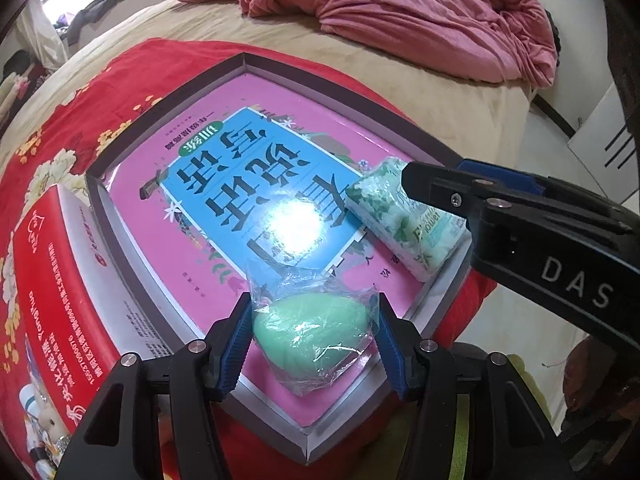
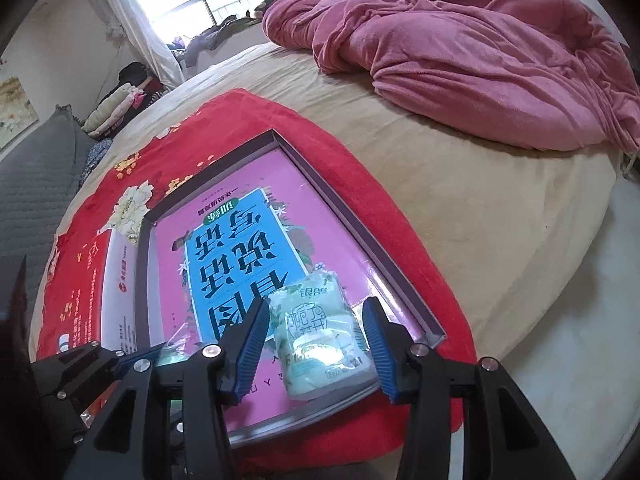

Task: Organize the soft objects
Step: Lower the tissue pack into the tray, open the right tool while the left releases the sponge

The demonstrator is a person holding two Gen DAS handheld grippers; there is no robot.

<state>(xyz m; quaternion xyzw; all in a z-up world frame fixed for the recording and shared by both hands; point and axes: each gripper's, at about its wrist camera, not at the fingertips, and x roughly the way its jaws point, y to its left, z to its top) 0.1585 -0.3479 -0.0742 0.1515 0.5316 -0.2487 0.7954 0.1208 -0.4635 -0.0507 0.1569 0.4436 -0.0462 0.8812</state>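
Note:
A green sponge in clear wrap (image 1: 316, 334) lies on a pink and blue book (image 1: 240, 184) inside a shallow grey tray (image 1: 168, 100). My left gripper (image 1: 314, 336) is open, its fingers on either side of the sponge with small gaps. A green-and-white tissue pack (image 2: 320, 340) lies on the book near the tray's right edge; it also shows in the left wrist view (image 1: 404, 216). My right gripper (image 2: 316, 340) is open around the pack, its pads (image 2: 252, 344) not pressing it. The right gripper shows in the left wrist view (image 1: 436, 184).
The tray sits on a red flowered cloth (image 2: 132, 168) on a beige bed (image 2: 480, 208). A red and white box (image 1: 52, 280) lies left of the tray. A crumpled pink blanket (image 2: 460, 48) lies at the far side. Grey cushion (image 2: 32, 192) at left.

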